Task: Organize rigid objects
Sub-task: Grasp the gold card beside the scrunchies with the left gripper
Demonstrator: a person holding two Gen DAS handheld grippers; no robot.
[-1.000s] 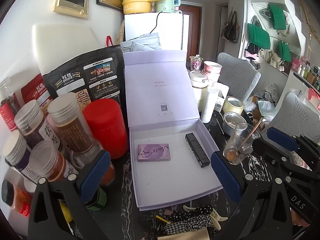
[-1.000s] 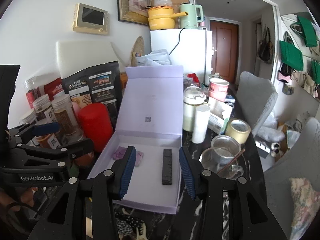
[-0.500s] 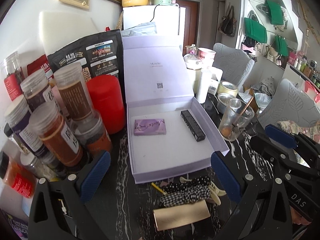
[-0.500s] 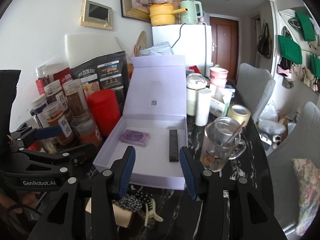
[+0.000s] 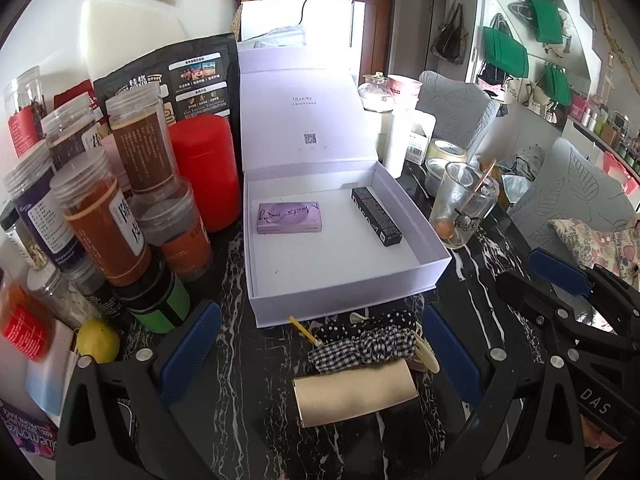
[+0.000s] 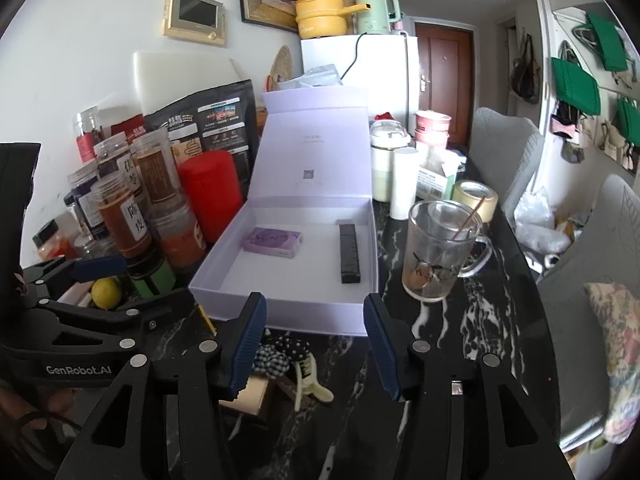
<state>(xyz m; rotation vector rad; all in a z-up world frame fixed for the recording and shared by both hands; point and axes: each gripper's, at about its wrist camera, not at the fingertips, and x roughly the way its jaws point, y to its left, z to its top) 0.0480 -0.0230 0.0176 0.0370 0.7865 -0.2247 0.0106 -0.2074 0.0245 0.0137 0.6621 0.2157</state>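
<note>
While both claws hang empty over the near edge of the black marbled surface [image 5: 236,280], the lilac cardboard box with its lid propped upright [image 5: 344,276] serves as landmark.

Left of the box: a crowd of clear plastic spice jars [image 5: 102,224], a red cylindrical canister [image 5: 204,168] and a yellow lemon [image 5: 98,340]. None look like the job in hand.

Left claw [image 5: 316,356]: jaws spread wide, gripping nothing, poised in front of the box.

Inside the box: a flat purple rectangular case [image 5: 289,218] toward the left wall, a slim black rectangular case [image 5: 376,216] along the right wall, well apart. Judged two items stowed.

In front of the box, outside it: a black-and-white checked fabric scrunchie [image 5: 360,350] and a cream plastic hair clip [image 5: 424,354], touching, then a gold rectangular case [image 5: 354,398] nearest the camera. Judged these three remain, so the task sits near halfway; the gold case looks the likely next pick.

Right claw [image 6: 312,340]: jaws moderately apart, nothing held, also in front of the box.

Right of the box: a clear glass mug holding a wooden stick [image 6: 440,252].
</note>
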